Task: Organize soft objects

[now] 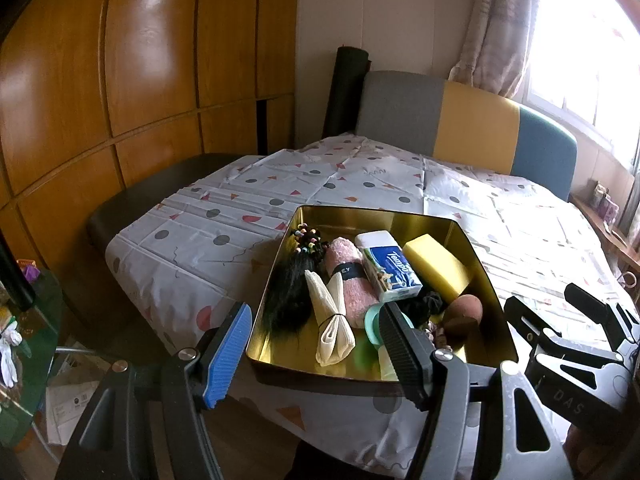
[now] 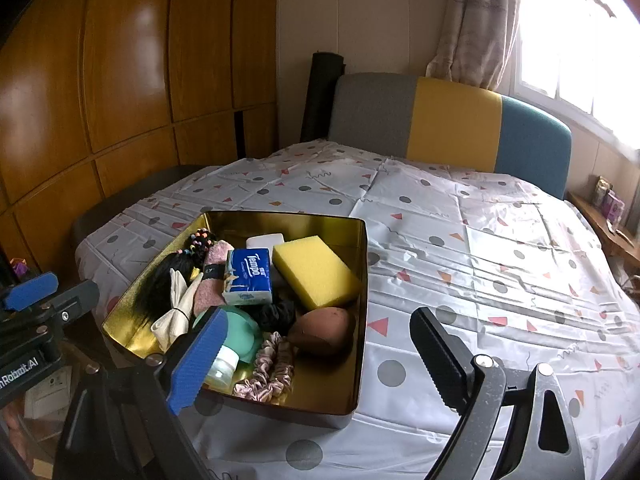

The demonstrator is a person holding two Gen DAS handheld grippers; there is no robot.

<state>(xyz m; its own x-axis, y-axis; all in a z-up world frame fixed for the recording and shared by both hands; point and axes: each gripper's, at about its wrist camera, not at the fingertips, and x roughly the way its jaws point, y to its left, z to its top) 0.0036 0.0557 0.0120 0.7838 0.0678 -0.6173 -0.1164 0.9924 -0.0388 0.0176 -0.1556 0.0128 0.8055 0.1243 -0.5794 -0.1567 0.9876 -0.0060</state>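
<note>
A gold metal tin [image 1: 486, 280] [image 2: 362, 280] sits near the table's front edge. It holds a yellow sponge [image 1: 436, 266] [image 2: 316, 270], a blue Tempo tissue pack [image 1: 390, 268] [image 2: 250, 274], a pink fuzzy roll [image 1: 348, 280], a cream cloth bundle [image 1: 332, 320] [image 2: 176, 312], a black hairpiece [image 1: 288, 292], a brown egg-shaped sponge [image 1: 464, 312] [image 2: 324, 330], a pink scrunchie [image 2: 268, 376] and a green pad [image 2: 240, 330]. My left gripper [image 1: 316, 360] is open and empty at the tin's near edge. My right gripper [image 2: 316, 364] is open and empty over the tin's near right corner.
The table wears a white cloth [image 2: 480, 248] with dots and triangles. A grey, yellow and blue chair back [image 2: 452, 128] stands behind it, with a dark rolled mat [image 2: 320, 96] beside. Wooden wardrobe doors [image 1: 120, 80] are at left, a window [image 2: 580, 40] at right.
</note>
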